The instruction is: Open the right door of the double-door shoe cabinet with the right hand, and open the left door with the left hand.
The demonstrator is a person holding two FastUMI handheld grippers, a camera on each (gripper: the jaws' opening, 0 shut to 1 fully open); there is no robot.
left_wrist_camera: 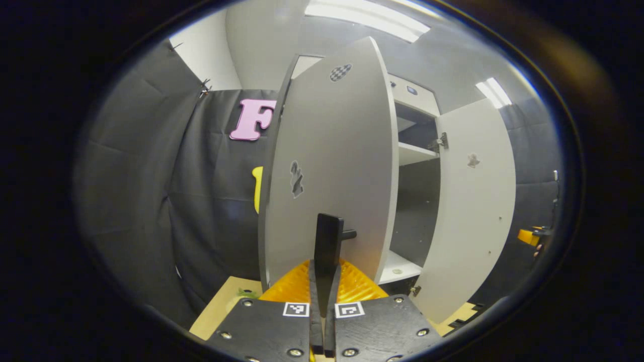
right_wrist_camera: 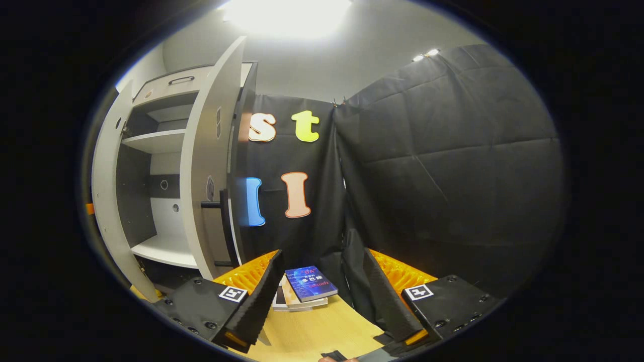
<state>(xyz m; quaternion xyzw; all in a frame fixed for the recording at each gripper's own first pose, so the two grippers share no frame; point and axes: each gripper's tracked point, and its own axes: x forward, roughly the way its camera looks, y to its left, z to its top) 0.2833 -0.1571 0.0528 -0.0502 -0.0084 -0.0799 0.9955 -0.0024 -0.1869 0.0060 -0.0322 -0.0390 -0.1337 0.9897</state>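
Here, the double-door shoe cabinet stands with both doors swung out, its pale shelves and dark back panel exposed between them. In the left gripper view, the left tongs are pressed nearly together around the dark vertical handle of the left door, both fingers against the bar, and the door's grey face rises directly ahead with its edge turned toward the camera. Beyond it, the right door hangs wide open on its hinges, its inner face pale and bare apart from a small mark near the upper middle. A light wooden tabletop shows at the lower left beneath the left door. At the far right edge of this view a small orange and black shape can be seen, too small to make out. In the right gripper view, the right tongs are spread wide with nothing between their fingers, held well apart from the cabinet, which stands at the left of that view with both doors ajar. Between the parted fingers, a short stack of books, a blue-covered one uppermost, lies on the wooden tabletop in front of the booth's black cloth wall.
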